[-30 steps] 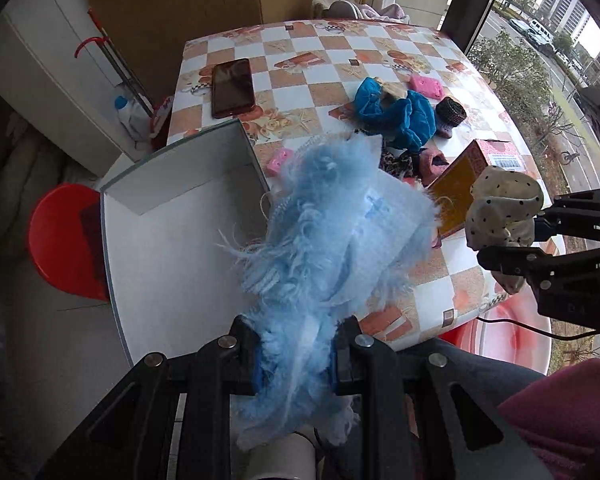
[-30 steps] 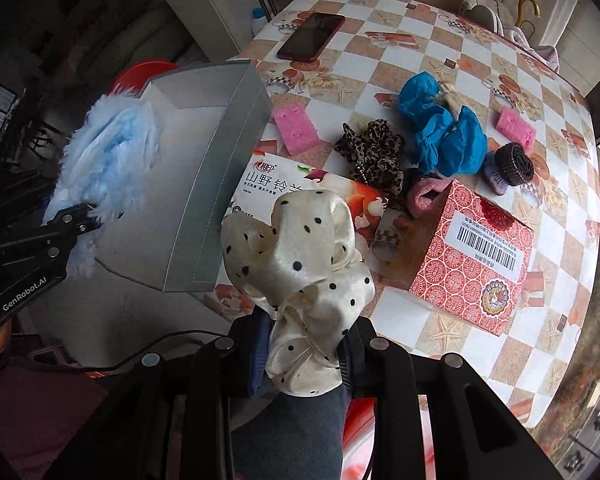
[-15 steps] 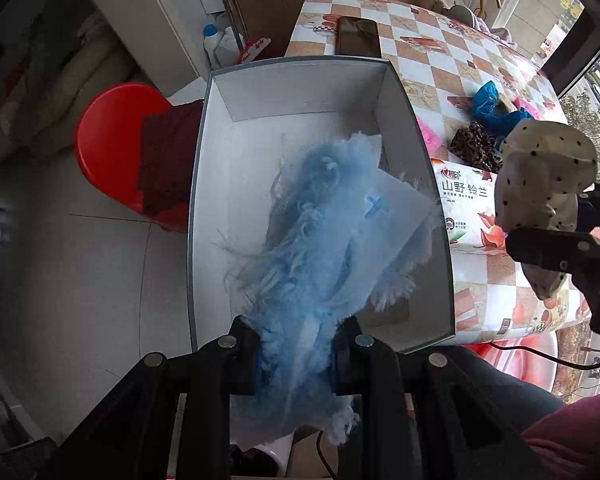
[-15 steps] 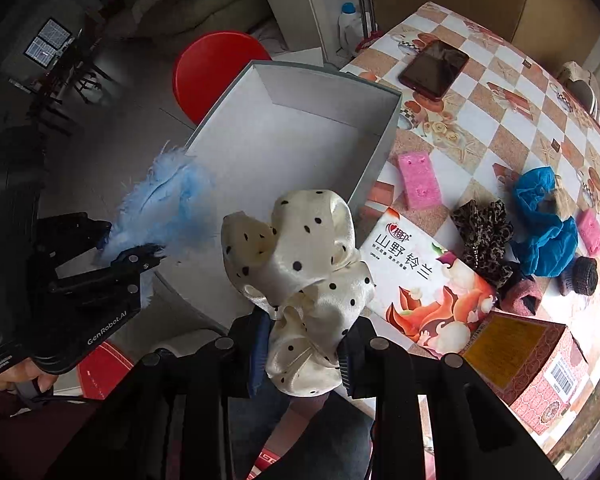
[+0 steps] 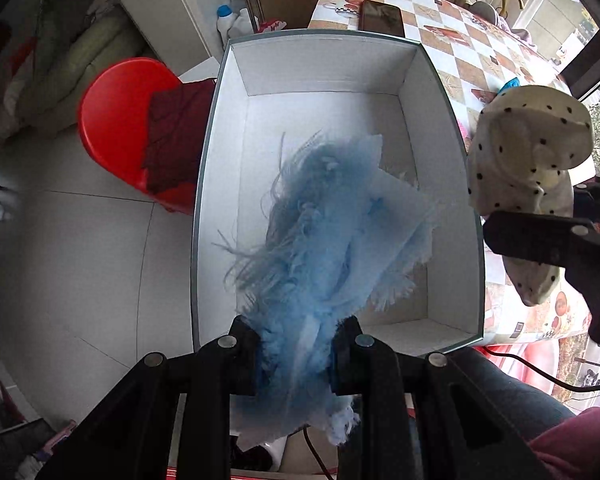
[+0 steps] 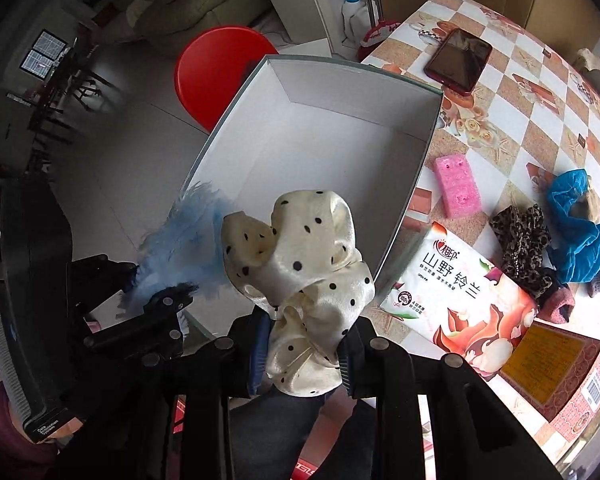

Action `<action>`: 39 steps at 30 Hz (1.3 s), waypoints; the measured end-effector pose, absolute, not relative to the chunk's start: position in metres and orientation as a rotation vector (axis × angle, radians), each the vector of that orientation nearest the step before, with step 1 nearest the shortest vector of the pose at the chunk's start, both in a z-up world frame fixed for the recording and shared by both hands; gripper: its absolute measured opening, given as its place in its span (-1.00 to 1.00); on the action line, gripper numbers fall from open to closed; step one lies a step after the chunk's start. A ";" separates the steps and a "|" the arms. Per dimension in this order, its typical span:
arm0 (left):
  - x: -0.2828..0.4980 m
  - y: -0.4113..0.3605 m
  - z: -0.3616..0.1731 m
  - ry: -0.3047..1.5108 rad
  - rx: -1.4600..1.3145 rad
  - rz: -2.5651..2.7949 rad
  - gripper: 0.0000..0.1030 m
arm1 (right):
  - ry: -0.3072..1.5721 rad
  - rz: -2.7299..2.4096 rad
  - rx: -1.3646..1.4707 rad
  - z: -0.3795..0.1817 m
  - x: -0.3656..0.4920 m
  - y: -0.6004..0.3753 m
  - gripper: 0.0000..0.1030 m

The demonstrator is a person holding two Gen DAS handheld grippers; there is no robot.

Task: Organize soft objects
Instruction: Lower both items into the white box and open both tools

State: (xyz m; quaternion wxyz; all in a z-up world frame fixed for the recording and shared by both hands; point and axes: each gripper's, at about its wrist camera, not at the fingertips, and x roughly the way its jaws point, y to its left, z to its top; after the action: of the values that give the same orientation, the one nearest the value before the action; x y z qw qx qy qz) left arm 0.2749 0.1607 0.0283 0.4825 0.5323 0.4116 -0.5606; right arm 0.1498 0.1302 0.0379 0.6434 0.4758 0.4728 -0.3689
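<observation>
My left gripper [image 5: 298, 350] is shut on a fluffy light-blue cloth [image 5: 332, 224] and holds it above the near end of an open white box [image 5: 324, 64]. My right gripper [image 6: 304, 346] is shut on a cream scrunchie with black dots [image 6: 300, 256], held over the box's near right rim [image 6: 404, 208]. The scrunchie also shows in the left wrist view [image 5: 528, 140], right of the box. The blue cloth [image 6: 184, 240] and left gripper [image 6: 156, 300] show at lower left in the right wrist view. The box interior shows nothing inside.
On the checkered table [image 6: 540, 120] lie a tissue pack [image 6: 460, 300], pink sponge [image 6: 456, 186], leopard scrunchie [image 6: 520, 240], blue cloth bundle [image 6: 580, 224], red carton [image 6: 556, 364] and phone [image 6: 460, 60]. A red stool [image 5: 120, 120] stands left of the box.
Both grippers have swung left from over the table towards the box. The blue cloth now hangs over the box interior and the scrunchie sits at its right rim.
</observation>
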 end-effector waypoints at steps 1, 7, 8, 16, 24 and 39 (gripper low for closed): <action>0.274 0.160 0.028 1.002 1.299 -1.362 -0.52 | 1.074 -0.841 1.083 0.038 0.150 0.129 -0.40; 0.270 0.156 0.022 1.009 1.313 -1.351 -0.52 | 1.072 -0.828 1.096 0.033 0.154 0.125 -0.40; 0.271 0.156 0.021 1.009 1.314 -1.349 -0.52 | 1.074 -0.826 1.096 0.032 0.154 0.125 -0.40; 0.269 0.157 0.017 1.007 1.318 -1.328 -0.51 | 1.111 -0.819 1.090 0.024 0.156 0.124 -0.40; 0.273 0.155 0.014 1.026 1.318 -1.320 -0.50 | 1.137 -0.811 1.076 0.022 0.160 0.122 -0.40; 0.273 0.151 0.012 1.028 1.318 -1.333 -0.33 | 1.143 -0.810 1.086 0.017 0.163 0.117 -0.18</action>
State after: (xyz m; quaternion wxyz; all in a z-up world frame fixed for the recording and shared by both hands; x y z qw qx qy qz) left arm 0.2727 0.1508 0.0125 0.4809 0.5403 0.4217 -0.5468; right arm 0.1630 0.1166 0.0171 0.6323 0.4749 0.4994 -0.3540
